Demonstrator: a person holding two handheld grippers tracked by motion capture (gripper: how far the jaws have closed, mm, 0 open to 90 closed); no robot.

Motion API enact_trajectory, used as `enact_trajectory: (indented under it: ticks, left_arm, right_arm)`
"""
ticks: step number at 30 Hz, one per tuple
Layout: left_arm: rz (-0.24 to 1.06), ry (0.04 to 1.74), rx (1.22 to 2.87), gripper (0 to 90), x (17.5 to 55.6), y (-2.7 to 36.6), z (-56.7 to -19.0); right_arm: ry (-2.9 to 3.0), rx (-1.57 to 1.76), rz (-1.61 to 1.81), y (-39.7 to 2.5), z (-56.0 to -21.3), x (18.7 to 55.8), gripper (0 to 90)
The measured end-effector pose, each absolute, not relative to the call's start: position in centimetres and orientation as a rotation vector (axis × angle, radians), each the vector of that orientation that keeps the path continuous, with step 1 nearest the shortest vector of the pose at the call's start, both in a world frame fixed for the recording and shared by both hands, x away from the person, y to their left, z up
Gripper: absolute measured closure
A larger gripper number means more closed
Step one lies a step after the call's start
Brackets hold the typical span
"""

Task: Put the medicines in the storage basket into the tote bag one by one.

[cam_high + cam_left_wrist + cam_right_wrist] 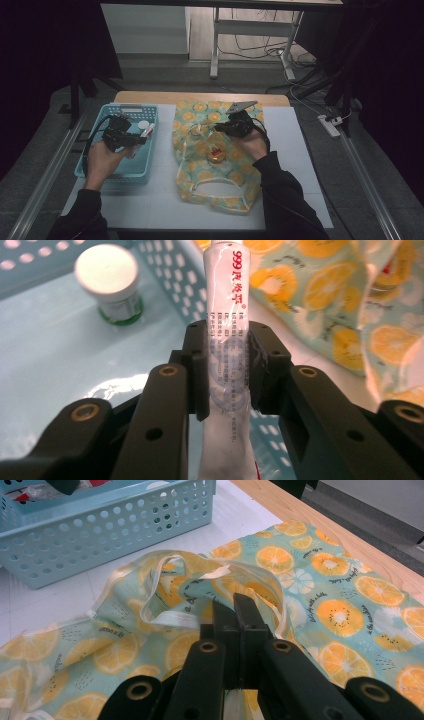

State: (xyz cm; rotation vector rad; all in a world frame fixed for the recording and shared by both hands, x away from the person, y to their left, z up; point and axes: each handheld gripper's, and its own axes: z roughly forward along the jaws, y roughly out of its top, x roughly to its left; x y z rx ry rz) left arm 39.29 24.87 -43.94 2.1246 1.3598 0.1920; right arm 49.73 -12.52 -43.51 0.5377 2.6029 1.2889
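In your left gripper view the white tube (227, 340) runs off the top and bottom edges, so you see neither end of it, and its small print is too fine to read where the left hand-held gripper (227, 372) pinches it. From the high view, the items inside the blue basket (95, 165) are too small to identify, partly covered by your hand. In your right gripper view, the closed jaws hide the pinched fold of the orange-print bag (340, 610).

Black jaws, brass screws, dark sleeves (285, 200)
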Motion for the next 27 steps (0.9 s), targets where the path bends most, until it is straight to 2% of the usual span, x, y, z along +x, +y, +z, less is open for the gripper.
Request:
enact_trajectory:
  ticks: [27]
  left_arm:
    - [0.073,1.097,2.219,72.8,38.1,17.0,-42.8]
  right_arm:
    - [2.594,0.545,1.293,-12.7,-43.4,49.8,90.0]
